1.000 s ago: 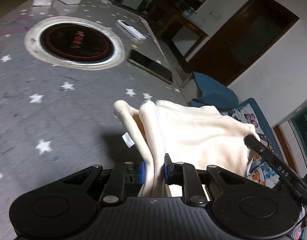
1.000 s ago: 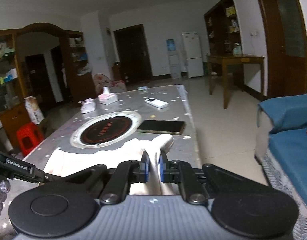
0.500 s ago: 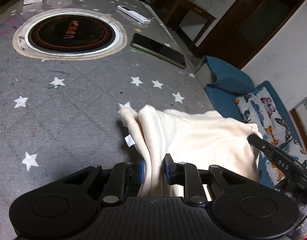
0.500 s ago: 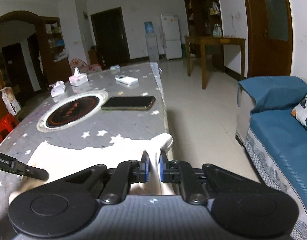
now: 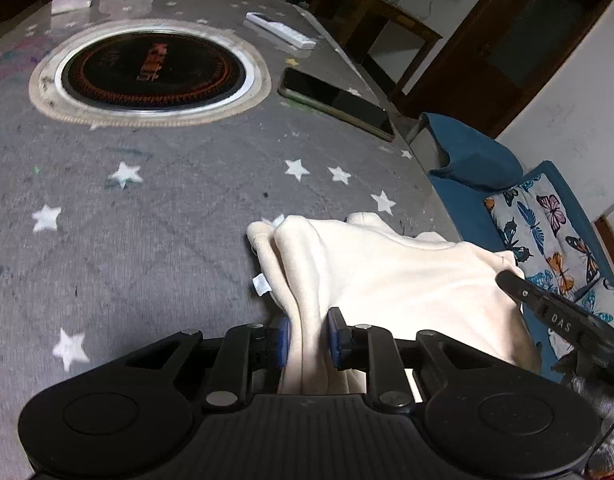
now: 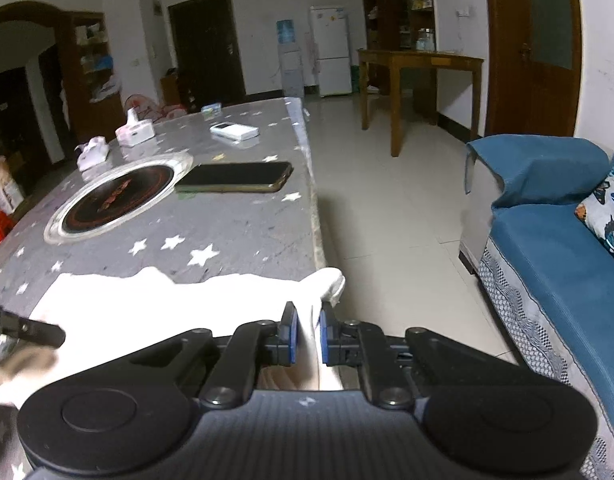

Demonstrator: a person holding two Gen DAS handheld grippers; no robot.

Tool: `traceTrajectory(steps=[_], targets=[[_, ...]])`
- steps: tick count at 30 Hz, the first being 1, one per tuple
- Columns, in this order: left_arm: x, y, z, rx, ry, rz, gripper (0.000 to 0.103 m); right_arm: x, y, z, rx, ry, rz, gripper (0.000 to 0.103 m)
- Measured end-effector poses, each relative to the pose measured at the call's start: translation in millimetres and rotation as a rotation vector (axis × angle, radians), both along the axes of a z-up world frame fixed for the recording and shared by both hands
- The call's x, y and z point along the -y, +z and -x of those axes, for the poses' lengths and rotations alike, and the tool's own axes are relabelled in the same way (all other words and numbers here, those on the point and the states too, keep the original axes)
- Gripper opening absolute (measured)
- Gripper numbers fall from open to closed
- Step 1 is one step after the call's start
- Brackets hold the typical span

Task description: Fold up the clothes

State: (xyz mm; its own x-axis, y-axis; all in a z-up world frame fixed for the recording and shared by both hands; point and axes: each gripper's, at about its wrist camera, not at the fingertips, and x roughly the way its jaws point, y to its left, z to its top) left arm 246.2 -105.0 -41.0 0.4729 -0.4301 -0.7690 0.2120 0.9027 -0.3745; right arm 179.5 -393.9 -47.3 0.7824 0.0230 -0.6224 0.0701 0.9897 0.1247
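The cream cloth (image 5: pixel 391 272) lies on the gray bench (image 5: pixel 147 216) with white stars, at the bench's near right corner. It is bunched up in thick folds. A small white tag (image 5: pixel 261 283) sticks out on its left side.

The left tongs (image 5: pixel 309 338) are squeezed tight on a thick fold of the cloth, with the cloth filling the gap between the blue pads. The right tongs (image 6: pixel 305 334) are pinched on another corner of the cloth (image 6: pixel 179 300), right by the bench's edge, and a white tip pokes out past them.

Farther back on the bench is a round black burner (image 5: pixel 153 70) with a pale ring around it. A black phone (image 5: pixel 335 102) lies just to the right of the burner. A white remote (image 5: pixel 279 34) lies behind the phone. A blue sofa (image 6: pixel 563 248) stands to the right of the bench, across the floor.
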Motion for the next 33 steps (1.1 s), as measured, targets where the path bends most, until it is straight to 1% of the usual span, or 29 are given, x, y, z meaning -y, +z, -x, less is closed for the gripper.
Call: traceTrajectory(steps=[1, 3, 4, 5, 6, 9, 10, 11, 12, 15, 18, 23, 27, 28, 31, 33], targets=[[0.4, 0.1, -0.2, 0.002, -0.002, -0.008, 0.026, 0.6, -0.2, -2.6, -0.005, -0.001, -0.001, 0.01], [0.3, 1.3, 0.9, 0.006, -0.003, -0.02, 0.027, 1.4, -0.5, -7.8, -0.017, -0.001, 0.001, 0.013], [0.1, 1.9, 1.6, 0.008, -0.004, -0.026, 0.036, 1.5, 0.4, -7.9, -0.014, -0.004, 0.009, 0.02], [0.0, 3.3, 2.6, 0.016, -0.001, -0.038, 0.045, 1.1, 2.5, -6.2, -0.006, -0.01, 0.021, 0.023], [-0.2, 4.9, 3.6, 0.024, 0.004, -0.052, 0.047, -0.2, 4.8, -4.2, 0.002, -0.007, 0.033, 0.027], [-0.9, 10.0, 5.8, 0.044, 0.005, -0.069, 0.051, -7.2, 12.8, 1.3, 0.029, 0.022, 0.064, 0.027], [-0.7, 11.7, 6.5, 0.05, 0.008, -0.076, 0.055, -9.6, 14.9, 2.3, 0.032, 0.036, 0.063, 0.032], [0.0, 13.7, 7.5, 0.06, 0.008, -0.084, 0.055, -11.6, 16.1, 2.8, 0.031, 0.047, 0.06, 0.036], [0.7, 15.7, 8.6, 0.071, 0.007, -0.091, 0.055, -15.1, 16.2, 2.9, 0.029, 0.063, 0.06, 0.044], [4.6, 21.6, 11.9, 0.108, -0.003, -0.113, 0.056, -28.8, 13.2, -0.3, 0.015, 0.121, 0.059, 0.045], [10.2, 22.8, 12.5, 0.127, -0.021, -0.131, 0.056, -40.1, 5.6, -7.1, -0.012, 0.154, 0.061, 0.051], [18.4, 14.3, 8.4, 0.134, -0.043, -0.169, 0.056, -54.9, -7.3, -19.8, -0.045, 0.185, 0.056, 0.051], [18.5, 5.2, 2.7, 0.114, -0.045, -0.189, 0.056, -61.3, -14.1, -25.6, -0.06, 0.185, 0.067, 0.055], [17.7, 4.0, 1.9, 0.111, -0.045, -0.191, 0.056, -62.9, -13.8, -25.9, -0.06, 0.19, 0.079, 0.055], [15.3, 5.5, 1.0, 0.118, -0.039, -0.183, 0.056, -60.7, -7.7, -25.8, -0.041, 0.187, 0.057, 0.055], [15.4, 7.3, -0.9, 0.128, -0.034, -0.184, 0.056, -59.7, -7.5, -31.3, -0.044, 0.171, 0.059, 0.054]])
